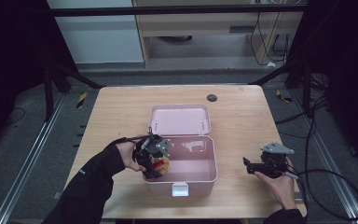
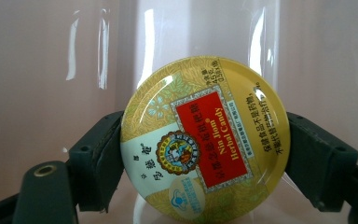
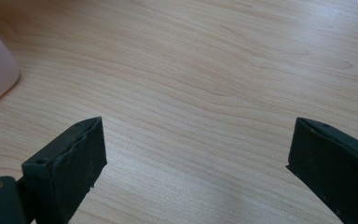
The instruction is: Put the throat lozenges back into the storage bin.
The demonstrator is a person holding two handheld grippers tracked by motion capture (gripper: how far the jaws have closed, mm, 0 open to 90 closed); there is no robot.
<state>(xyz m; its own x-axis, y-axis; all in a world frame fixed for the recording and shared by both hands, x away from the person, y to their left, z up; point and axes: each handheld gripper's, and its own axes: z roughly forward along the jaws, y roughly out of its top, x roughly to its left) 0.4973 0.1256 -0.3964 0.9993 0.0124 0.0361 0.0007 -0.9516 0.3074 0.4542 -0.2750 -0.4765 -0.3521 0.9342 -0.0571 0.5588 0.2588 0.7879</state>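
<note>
round yellow candy tin [image 2: 205, 142] clamped by its rim in the left gripper [image 1: 153, 161], face toward the lens, down inside the pink box [image 1: 205, 175] at its left wall. judged light, rigid, thin metal; glossy lid looked slippery, so best pinched across the rim at opposite sides, as here. likely to dent if squeezed hard. one tin counted, one box, lid [image 1: 181, 119] thrown back toward the table's far edge. right gripper [image 1: 254, 167] parked near the right edge of the wooden table [image 1: 121, 112], jaws spread wide, nothing between them. two grippers counted. one small dark disc [image 1: 211, 97] near the far edge.
</note>
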